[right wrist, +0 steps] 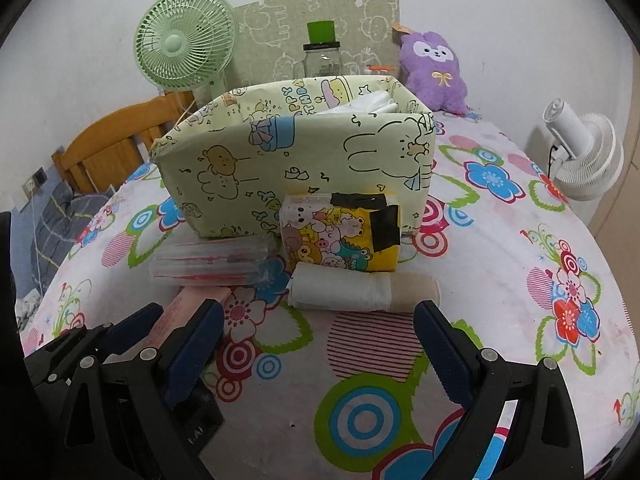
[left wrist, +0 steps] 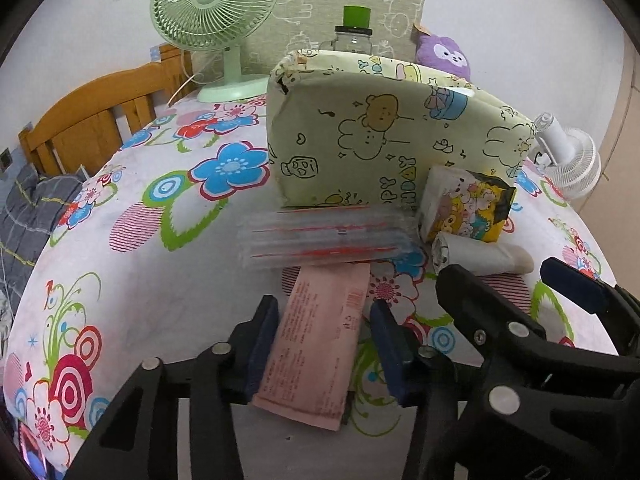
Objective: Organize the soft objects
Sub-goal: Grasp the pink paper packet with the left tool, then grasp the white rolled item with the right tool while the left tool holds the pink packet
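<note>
A pink flat packet (left wrist: 320, 340) lies on the flowered tablecloth (left wrist: 140, 280) between the pads of my left gripper (left wrist: 324, 312), which is shut on its long edges. To its right my right gripper (right wrist: 320, 344) stands open with nothing between its fingers, just short of a white and beige roll (right wrist: 352, 292). Behind the roll is a colourful cartoon tissue pack (right wrist: 340, 236). A clear packet with red stripes (left wrist: 328, 236) lies beyond the pink one. A pale green cartoon-print box (right wrist: 280, 160) stands at the back, with white soft items inside (right wrist: 372, 102).
A green desk fan (left wrist: 212, 12), a glass jar with a green lid (right wrist: 322, 56) and a purple plush toy (right wrist: 434, 68) stand behind the box. A white fan (right wrist: 584, 152) sits off the table's right edge. A wooden bed frame (left wrist: 92, 120) is at the left.
</note>
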`<control>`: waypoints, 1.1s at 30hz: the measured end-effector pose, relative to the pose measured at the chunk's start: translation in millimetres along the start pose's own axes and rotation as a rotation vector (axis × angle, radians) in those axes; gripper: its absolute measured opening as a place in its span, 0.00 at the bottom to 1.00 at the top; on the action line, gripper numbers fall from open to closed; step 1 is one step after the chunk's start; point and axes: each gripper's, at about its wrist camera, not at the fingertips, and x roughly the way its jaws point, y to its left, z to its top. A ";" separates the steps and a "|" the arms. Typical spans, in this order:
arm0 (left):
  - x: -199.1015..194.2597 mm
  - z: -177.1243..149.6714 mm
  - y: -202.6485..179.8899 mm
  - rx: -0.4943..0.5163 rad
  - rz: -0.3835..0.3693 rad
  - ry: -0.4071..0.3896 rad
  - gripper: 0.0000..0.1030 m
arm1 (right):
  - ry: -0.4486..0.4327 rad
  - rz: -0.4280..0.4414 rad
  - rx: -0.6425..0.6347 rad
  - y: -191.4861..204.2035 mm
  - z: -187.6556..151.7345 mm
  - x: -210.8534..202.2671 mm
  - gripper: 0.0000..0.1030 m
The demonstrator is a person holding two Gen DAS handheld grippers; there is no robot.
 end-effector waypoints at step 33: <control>8.2 8.1 -40.3 0.029 0.005 0.010 0.39 | 0.049 0.005 -0.013 -33.4 13.7 20.9 0.94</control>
